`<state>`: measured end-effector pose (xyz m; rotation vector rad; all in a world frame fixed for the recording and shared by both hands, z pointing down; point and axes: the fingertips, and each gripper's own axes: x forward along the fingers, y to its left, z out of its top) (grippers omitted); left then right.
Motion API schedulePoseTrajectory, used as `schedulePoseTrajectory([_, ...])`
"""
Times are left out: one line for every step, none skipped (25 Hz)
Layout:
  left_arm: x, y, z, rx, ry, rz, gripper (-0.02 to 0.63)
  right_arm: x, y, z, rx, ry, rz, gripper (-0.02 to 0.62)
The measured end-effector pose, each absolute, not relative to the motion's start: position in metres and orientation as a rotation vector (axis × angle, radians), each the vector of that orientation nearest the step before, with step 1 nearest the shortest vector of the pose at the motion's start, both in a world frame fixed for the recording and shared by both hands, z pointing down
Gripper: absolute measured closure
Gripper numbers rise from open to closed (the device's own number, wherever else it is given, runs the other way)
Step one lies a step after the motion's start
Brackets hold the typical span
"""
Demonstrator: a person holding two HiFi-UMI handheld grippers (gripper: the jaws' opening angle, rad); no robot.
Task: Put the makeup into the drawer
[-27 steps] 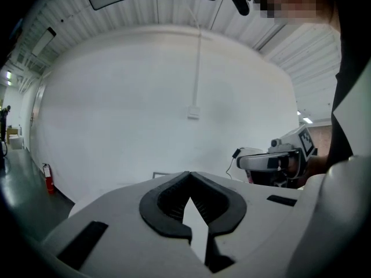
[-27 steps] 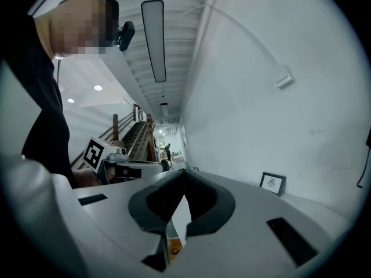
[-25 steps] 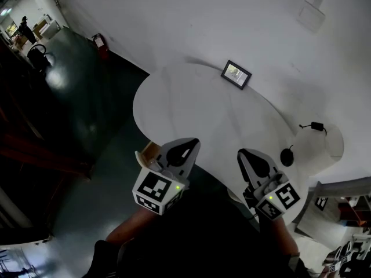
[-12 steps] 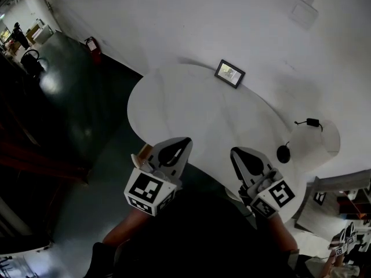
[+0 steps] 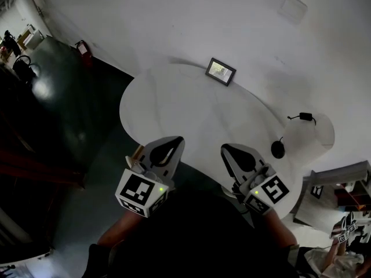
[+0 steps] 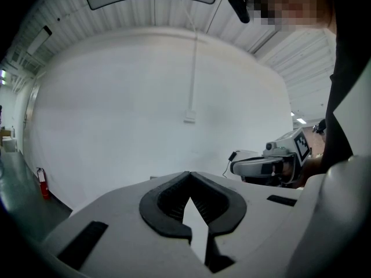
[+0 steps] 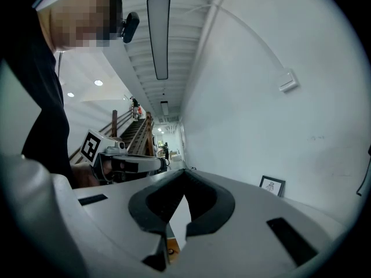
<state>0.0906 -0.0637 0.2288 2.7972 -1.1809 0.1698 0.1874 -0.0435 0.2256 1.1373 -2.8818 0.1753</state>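
Left tongs (image 5: 177, 143) and right tongs (image 5: 228, 152): both closed, empty, side by side over the near edge of the worktop (image 5: 191, 106). Makeup and drawer: not in view, so bearing and nearer hand cannot be judged

Framed picture (image 5: 220, 72) — on white table (image 5: 174, 106)

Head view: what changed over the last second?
Nothing taken or released. The whole view slid slightly left, so only the head camera seems to have turned. The left gripper and right gripper stayed side by side at the near edge of the white table, jaws shut and empty; picture frame unmoved.
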Motion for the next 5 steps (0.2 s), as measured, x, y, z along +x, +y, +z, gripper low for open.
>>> schedulePoseTrajectory([0.0910, -0.0635, 0.2279, 2.800, -1.180, 0.169, 0.595, 0.1865, -0.0431, 0.2243, 1.131, -2.886, 0.166, 0.579])
schedulePoseTrajectory([0.0915, -0.0632, 0.2273, 2.802, -1.179, 0.170, 0.595, 0.1861, -0.0427, 0.2234, 1.127, -2.889, 0.159, 0.578])
schedulePoseTrajectory([0.0919, -0.0630, 0.2269, 2.803, -1.179, 0.170, 0.595, 0.1865, -0.0426, 0.2232, 1.127, -2.887, 0.156, 0.579])
schedulePoseTrajectory([0.0923, -0.0628, 0.2266, 2.803, -1.179, 0.169, 0.595, 0.1873, -0.0427, 0.2234, 1.130, -2.884, 0.155, 0.579])
schedulePoseTrajectory([0.0928, -0.0627, 0.2264, 2.803, -1.179, 0.169, 0.595, 0.1883, -0.0427, 0.2236, 1.133, -2.881, 0.156, 0.578])
